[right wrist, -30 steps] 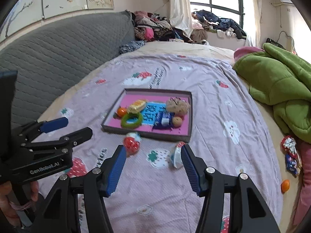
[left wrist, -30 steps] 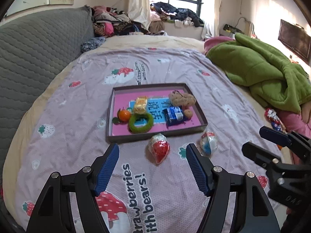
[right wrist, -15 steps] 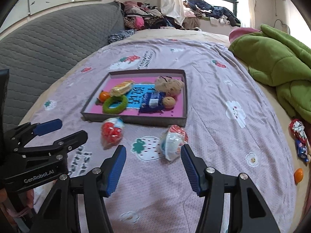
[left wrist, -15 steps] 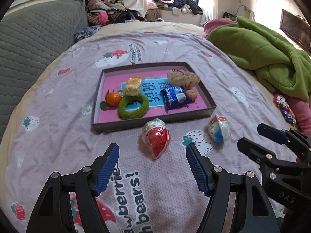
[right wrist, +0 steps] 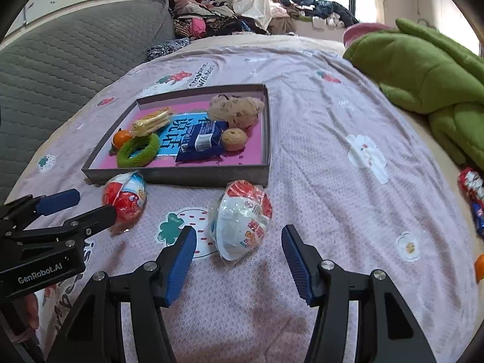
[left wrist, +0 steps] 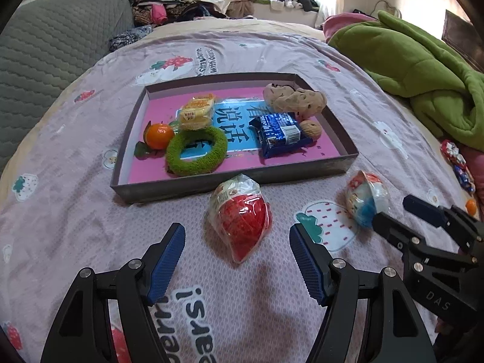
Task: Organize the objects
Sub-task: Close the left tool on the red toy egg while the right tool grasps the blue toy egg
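Hovering wide open, empty: left gripper (left wrist: 237, 242) over red plastic-wrapped egg-shaped toy (left wrist: 242, 216), right gripper (right wrist: 239, 243) over white-and-blue wrapped egg toy (right wrist: 242, 219), both beside shallow grey cardboard tray (left wrist: 193, 186).

Both cameras sit on the grippers and look forward and down along the fingers, low and near over the bed (left wrist: 90, 211). The left view centres the red egg (left wrist: 242, 220), the right view the blue egg (right wrist: 242, 224). Both share the tray (left wrist: 193, 186) at 12 o'clock
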A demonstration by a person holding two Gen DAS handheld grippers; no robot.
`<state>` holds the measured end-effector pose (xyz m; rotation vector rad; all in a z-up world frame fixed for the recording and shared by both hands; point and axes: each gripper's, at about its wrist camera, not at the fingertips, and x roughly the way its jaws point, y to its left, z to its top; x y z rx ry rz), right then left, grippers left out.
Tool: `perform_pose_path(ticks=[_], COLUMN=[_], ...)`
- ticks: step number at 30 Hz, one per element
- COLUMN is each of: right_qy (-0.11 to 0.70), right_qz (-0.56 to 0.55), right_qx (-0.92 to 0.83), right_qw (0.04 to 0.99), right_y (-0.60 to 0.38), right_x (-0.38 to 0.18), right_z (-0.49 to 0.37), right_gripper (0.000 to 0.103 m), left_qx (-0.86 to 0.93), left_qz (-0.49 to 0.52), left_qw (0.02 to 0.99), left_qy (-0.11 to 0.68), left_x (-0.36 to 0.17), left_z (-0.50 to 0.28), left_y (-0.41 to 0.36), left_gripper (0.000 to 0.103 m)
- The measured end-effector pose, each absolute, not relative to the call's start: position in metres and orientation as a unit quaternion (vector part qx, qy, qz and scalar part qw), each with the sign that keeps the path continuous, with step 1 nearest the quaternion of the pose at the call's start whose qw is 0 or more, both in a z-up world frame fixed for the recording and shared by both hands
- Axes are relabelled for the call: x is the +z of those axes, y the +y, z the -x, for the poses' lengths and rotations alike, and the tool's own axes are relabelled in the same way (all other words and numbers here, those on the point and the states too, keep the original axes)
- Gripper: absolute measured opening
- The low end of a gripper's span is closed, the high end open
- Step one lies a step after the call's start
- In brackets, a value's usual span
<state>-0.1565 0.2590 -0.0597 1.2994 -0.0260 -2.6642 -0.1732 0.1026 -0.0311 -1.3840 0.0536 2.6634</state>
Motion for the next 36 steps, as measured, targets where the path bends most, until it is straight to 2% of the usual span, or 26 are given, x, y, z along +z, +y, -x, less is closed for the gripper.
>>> perform_pose_path(ticks=[8, 16, 20, 23, 24, 26, 28, 36], right_qy=[-0.027, -0.004, -0.024, -0.043, -0.046, -0.053, -0.052, -0.043], right_qz=[-0.448, -0.449, -0.453, -0.451, -0.450, -0.450, -0.449, -0.442], right_qx=[-0.889, -0.890, -0.889, -0.889, -0.889, -0.888, -0.888, -0.890], right_qw=[0.097, 0.076, 0.069, 0.070, 0.070, 0.074, 0.081, 0.108], right_y=[0.253, 0.248, 0.253, 0.259, 0.260, 0.262, 0.260, 0.249], right_x=[-0.068, -0.079, -0.084, -0.086, -0.087, -0.087, -0.087, -0.079], right_z=[0.170, 0.183, 0.189, 0.191, 0.191, 0.191, 0.191, 0.186], right_gripper=[0.058, 0.058, 0.058, 0.050, 0.050, 0.050, 0.050, 0.050], left_qx=[0.882, 0.879, 0.880, 0.882, 0.884, 0.884, 0.883, 0.886], left_qz=[0.466, 0.472, 0.473, 0.469, 0.466, 0.465, 0.466, 0.460], left_qw=[0.064, 0.058, 0.048, 0.042, 0.042, 0.048, 0.052, 0.057], left_qy=[0.006, 0.000, -0.005, -0.014, -0.013, -0.010, -0.006, 0.003], left_x=[-0.043, -0.055, -0.060, -0.061, -0.061, -0.062, -0.064, -0.062], left_z=[0.190, 0.204, 0.210, 0.213, 0.214, 0.214, 0.215, 0.209], left_y=[0.100, 0.101, 0.101, 0.100, 0.100, 0.102, 0.103, 0.103], left_gripper=[0.073, 0.073, 0.073, 0.073, 0.073, 0.068, 0.056, 0.055])
